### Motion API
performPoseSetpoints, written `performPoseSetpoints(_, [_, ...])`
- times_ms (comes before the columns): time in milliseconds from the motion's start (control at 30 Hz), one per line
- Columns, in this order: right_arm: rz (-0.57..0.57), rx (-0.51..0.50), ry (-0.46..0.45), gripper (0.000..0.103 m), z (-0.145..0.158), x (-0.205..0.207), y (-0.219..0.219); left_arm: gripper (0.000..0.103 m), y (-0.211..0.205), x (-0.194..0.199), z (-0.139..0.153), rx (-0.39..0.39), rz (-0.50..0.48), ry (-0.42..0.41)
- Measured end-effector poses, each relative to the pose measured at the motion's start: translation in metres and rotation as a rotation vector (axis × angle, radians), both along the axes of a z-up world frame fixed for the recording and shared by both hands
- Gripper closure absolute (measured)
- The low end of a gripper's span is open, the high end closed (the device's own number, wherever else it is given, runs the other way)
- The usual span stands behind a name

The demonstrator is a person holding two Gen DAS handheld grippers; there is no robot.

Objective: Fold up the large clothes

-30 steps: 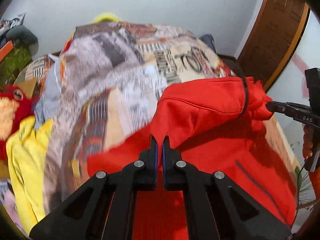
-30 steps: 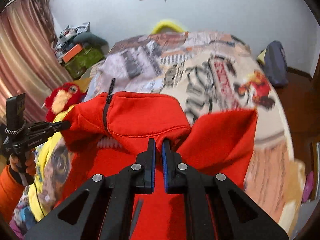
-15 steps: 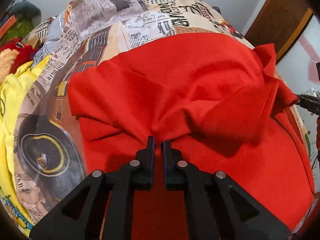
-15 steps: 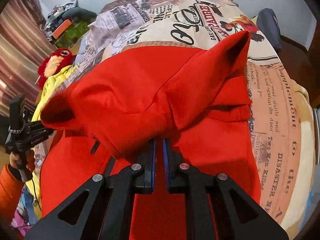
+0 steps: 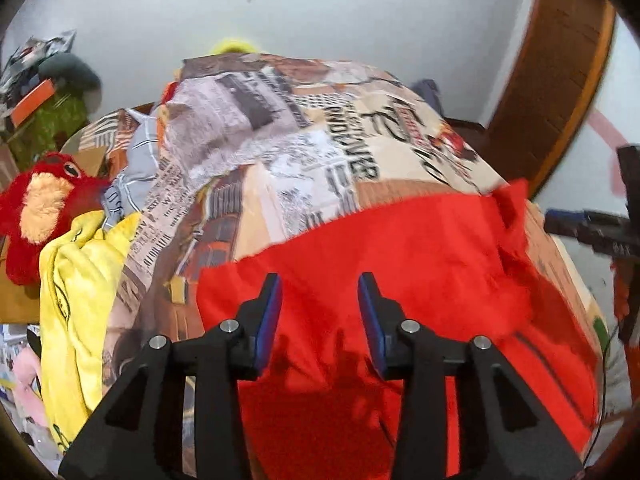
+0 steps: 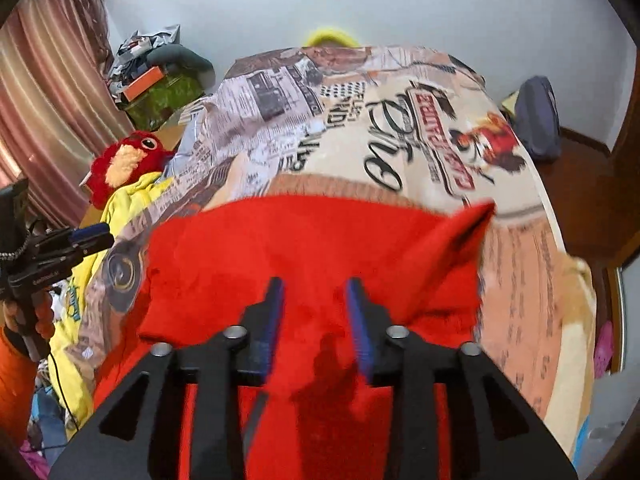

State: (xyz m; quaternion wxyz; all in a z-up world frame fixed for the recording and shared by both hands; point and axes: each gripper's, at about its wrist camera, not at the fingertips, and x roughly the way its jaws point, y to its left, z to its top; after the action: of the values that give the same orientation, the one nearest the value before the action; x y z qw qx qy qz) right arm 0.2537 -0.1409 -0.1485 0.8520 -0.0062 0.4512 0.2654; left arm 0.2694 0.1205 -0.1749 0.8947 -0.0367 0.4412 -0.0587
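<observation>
A large red garment (image 5: 400, 264) lies folded over on the newspaper-print bedspread (image 5: 304, 148). It also shows in the right wrist view (image 6: 288, 248), with one corner sticking up at its right (image 6: 472, 220). My left gripper (image 5: 319, 296) is open and empty just above the red cloth. My right gripper (image 6: 315, 300) is open and empty above the same cloth. The right gripper shows at the right edge of the left wrist view (image 5: 592, 228), and the left gripper shows at the left edge of the right wrist view (image 6: 60, 244).
A yellow garment (image 5: 76, 280) and a red plush toy (image 5: 44, 204) lie at the bed's left side. Clutter (image 6: 160, 76) sits by the pink curtain (image 6: 44, 92). A dark bag (image 6: 536, 116) stands by the wall at the right. A wooden door (image 5: 556, 76) is at the right.
Both grippers were shut on the red garment and carried its upper part forward and down. Now both have opened, let go and drawn back, and the cloth lies folded on the bed.
</observation>
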Motion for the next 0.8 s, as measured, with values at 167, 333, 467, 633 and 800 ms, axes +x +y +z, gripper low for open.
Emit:
performPoseSetpoints(167, [0.02,-0.025,0.053,0.058,-0.027,0.03,0.033,0.064,0.001,0.043,-0.045,-0.06,0.046,0.107])
performPoseSetpoints(333, [-0.029,-0.181,0.058,0.058,-0.065,0.056,0.038,0.064,-0.007,0.056,-0.106,-0.059,0.056,0.226])
performPoseSetpoints(467, [-0.168,-0.295,0.065,0.058,-0.086,0.071,0.001,0.047,0.005,0.056,-0.13,-0.102,0.101,0.252])
performPoseSetpoints(633, [-0.272,-0.195,0.142,0.058,-0.097,0.071,-0.07,0.047,0.015,0.043,-0.13,-0.072,0.115,0.24])
performPoseSetpoints(800, [-0.429,-0.233,0.154,0.049,-0.092,0.052,-0.13,0.044,0.017,0.026,-0.122,-0.016,0.137,0.232])
